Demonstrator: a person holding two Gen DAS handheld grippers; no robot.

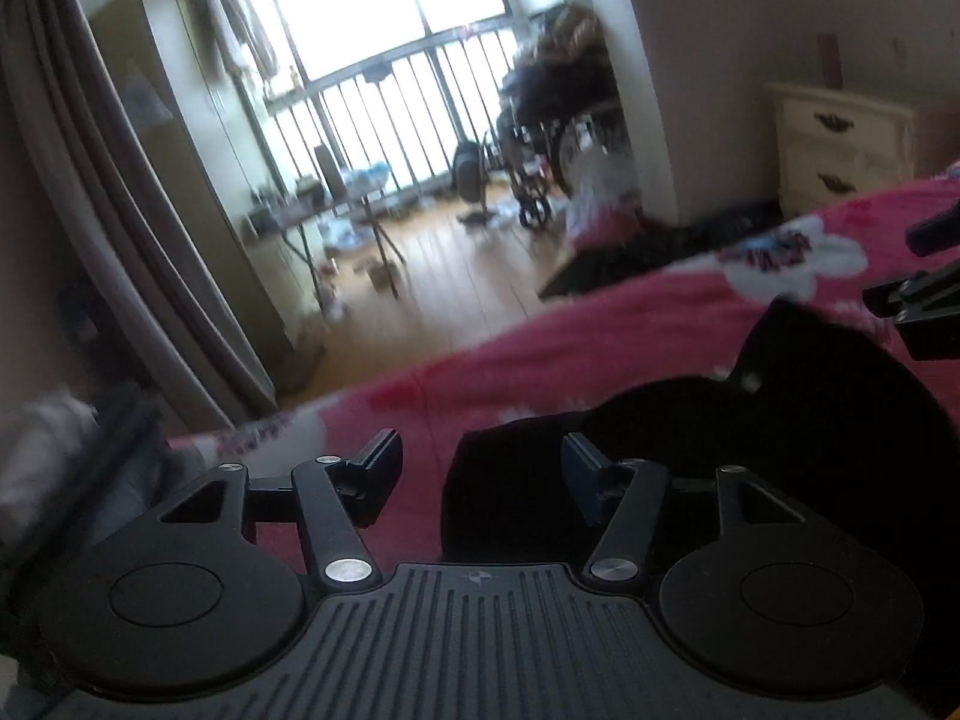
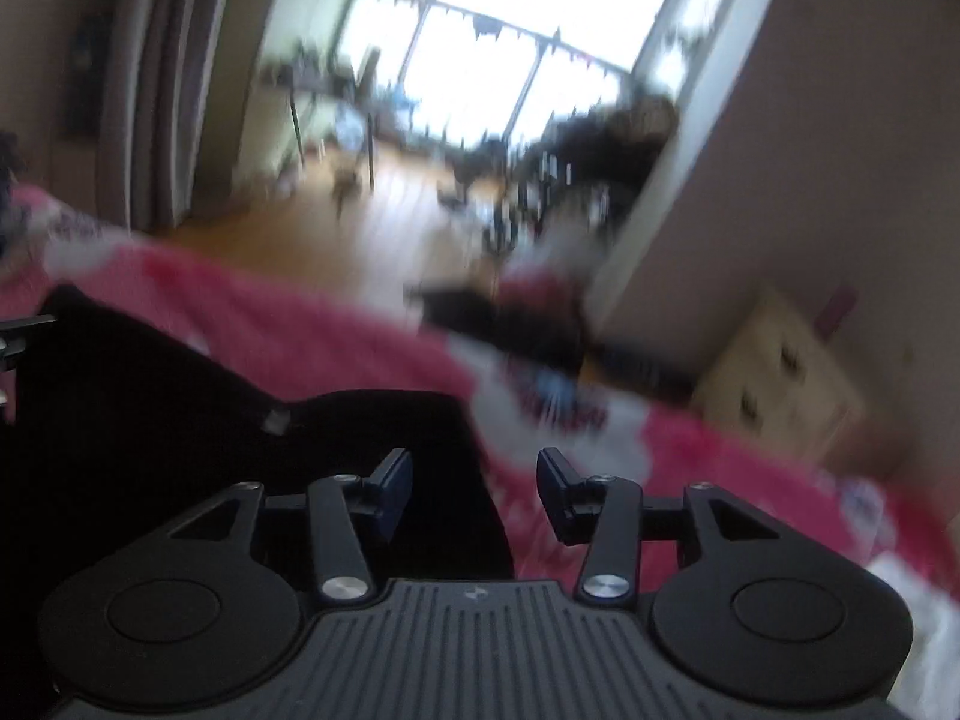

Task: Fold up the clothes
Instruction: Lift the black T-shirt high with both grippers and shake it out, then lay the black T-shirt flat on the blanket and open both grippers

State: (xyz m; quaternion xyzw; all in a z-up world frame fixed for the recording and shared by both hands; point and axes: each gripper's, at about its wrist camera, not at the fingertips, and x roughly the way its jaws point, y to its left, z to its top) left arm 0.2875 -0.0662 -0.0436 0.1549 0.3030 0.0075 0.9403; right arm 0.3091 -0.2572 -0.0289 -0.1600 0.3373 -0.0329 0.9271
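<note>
So both hand-held grippers are hovering low over the bed right now, and neither one is holding anything: the left hand-held gripper point(image 1: 480, 474) has its jaws standing partly apart with nothing between the pads, and same story for the right hand-held gripper point(image 2: 474, 495). The thing to fold is a black garment point(image 1: 750, 450) lying on the bed's red flowered bedspread point(image 1: 540, 348), just ahead of and under both sets of fingers, with the left one near its left edge and the right one near its right edge. Biggest risk imo is the pinch itself: the cloth is so dark that I can't make out where a hem or a layer ends, so a jaw could easily scoop up the bedspread along with it, or grab only one layer and drag the whole thing crooked. The right wrist view is badly smeared too, which doesn't help aiming. Around it there's a cream chest of drawers point(image 1: 840, 144) by the wall, a folding table point(image 1: 318, 222) with clutter over on the wood floor point(image 1: 456, 276), and a wheelchair point(image 1: 540, 174) by the bright balcony window point(image 1: 384, 0). None of that is near enough to get in the way; only the soft, rumpled bedding is.
</note>
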